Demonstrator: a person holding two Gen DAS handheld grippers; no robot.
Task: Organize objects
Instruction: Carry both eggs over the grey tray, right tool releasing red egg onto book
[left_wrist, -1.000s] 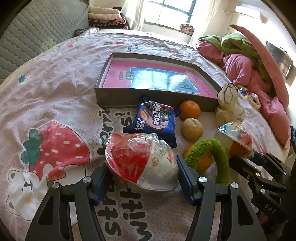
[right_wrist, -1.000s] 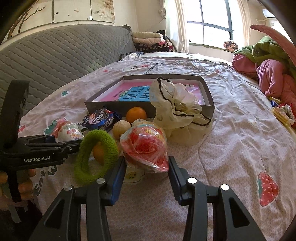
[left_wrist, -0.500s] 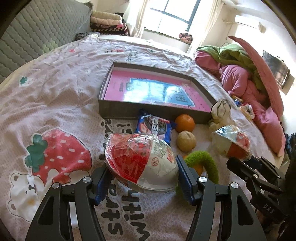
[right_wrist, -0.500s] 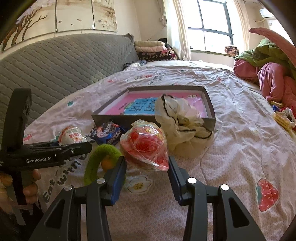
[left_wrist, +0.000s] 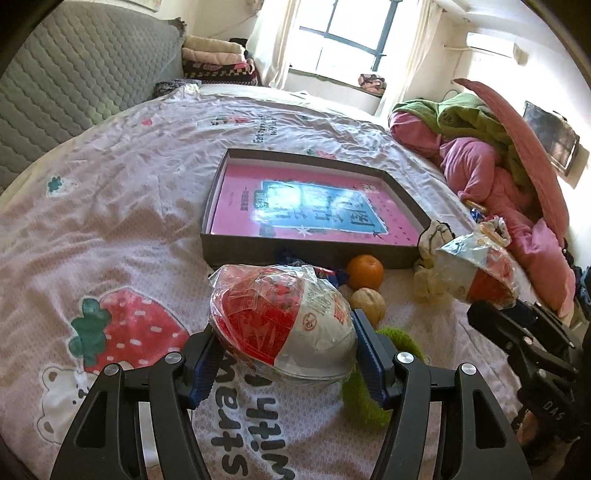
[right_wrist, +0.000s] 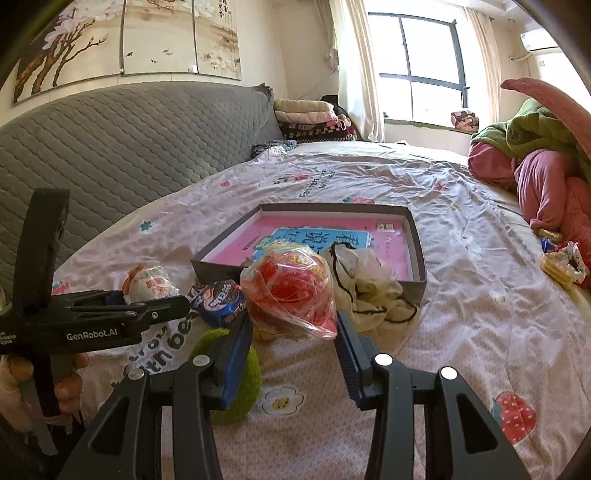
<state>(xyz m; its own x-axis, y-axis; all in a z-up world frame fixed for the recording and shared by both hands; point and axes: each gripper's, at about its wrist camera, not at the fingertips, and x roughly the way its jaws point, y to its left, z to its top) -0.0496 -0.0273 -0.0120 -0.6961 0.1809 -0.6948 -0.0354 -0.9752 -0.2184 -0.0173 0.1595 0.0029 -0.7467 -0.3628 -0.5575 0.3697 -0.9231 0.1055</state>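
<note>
While the left gripper (left_wrist: 282, 360) clamps a crinkly film-wrapped bowl (left_wrist: 282, 326), the right gripper (right_wrist: 293, 341) pinches a seemingly similar rounded pack (right_wrist: 291, 291).

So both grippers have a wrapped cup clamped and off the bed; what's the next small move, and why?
Probably carry both forward over the open box and lower them in. The left gripper holds the red-and-white cup, the right gripper the smaller cup, and the box, just ahead, holds only a pink book.

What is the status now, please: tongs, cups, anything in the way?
Left tongs shut on big cup. Right tongs shut on small cup. Both clear of bed. Box ahead, holds only a pink book; cloth bag leans on its near wall.
</note>
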